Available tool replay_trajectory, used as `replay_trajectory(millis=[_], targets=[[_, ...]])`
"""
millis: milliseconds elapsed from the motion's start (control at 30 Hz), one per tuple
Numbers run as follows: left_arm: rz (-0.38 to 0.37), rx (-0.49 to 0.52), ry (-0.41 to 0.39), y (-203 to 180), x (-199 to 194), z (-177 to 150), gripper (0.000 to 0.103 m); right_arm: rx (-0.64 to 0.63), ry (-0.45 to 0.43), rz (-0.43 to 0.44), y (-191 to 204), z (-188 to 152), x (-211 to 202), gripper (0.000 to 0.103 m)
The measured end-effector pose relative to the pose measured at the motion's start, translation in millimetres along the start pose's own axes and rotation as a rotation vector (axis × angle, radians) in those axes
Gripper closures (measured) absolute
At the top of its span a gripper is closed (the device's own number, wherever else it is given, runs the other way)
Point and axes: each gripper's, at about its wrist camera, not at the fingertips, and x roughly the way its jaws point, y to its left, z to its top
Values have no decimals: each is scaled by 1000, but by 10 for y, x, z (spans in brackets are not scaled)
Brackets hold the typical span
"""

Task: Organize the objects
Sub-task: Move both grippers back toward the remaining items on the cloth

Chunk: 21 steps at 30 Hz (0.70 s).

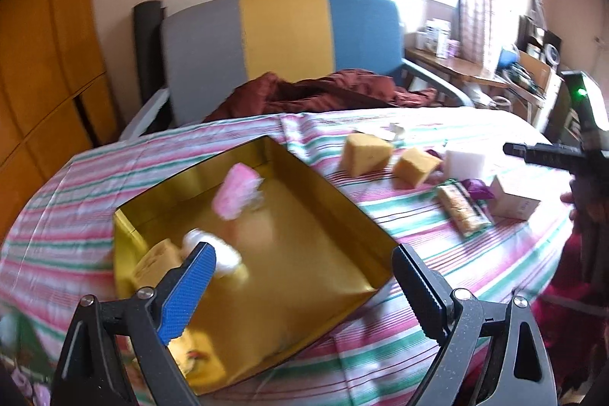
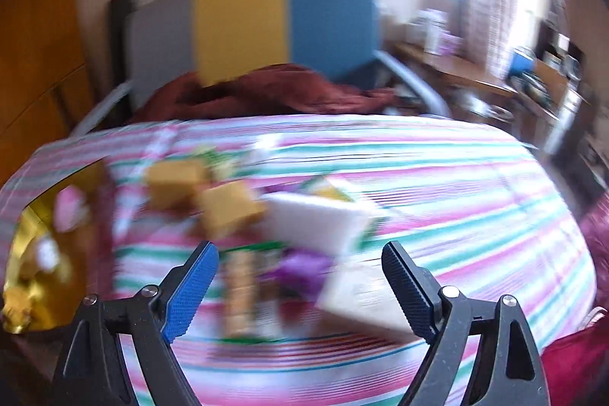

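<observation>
Both grippers are spread wide and empty. Lower centre of its own view, the left gripper (image 1: pixel 304 261) hangs over the gold tin box (image 1: pixel 354 215), which already holds a pink fluffy piece (image 1: pixel 234 191), a white one (image 1: pixel 224 253) and a yellow sponge (image 1: pixel 158 263). Lower centre of the blurred right view, the right gripper (image 2: pixel 300 261) heads for the loose pile: snack bar (image 2: pixel 239 292), purple wrapper (image 2: pixel 304 267), small carton (image 2: pixel 365 295), then a white foam block (image 2: pixel 316 223) and two sponge cubes (image 2: pixel 228 212). I'd slow down, pick the nearest piece, and straddle it squarely before closing. No writing is legible anywhere; the carton's print is too blurred.
</observation>
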Motion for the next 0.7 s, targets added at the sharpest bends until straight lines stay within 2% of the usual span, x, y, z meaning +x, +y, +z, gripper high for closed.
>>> replay_trajectory(millis=[133,233,333,500,700], targets=[[-58,61,7,-272,95,113,9,141,5,-48,-480,11,161,14],[-113,93,23,-474,199,208,9,272,30,4,-714,-18,240,14],[-165,107,63,-688,369,290,9,346,41,48,-825,-62,251,14],[-246,134,129,-1068,648,364,9,427,64,96,-927,-96,292,14],[-288,149,193,-1464,1026,439,9,428,73,115,-924,-106,322,14]])
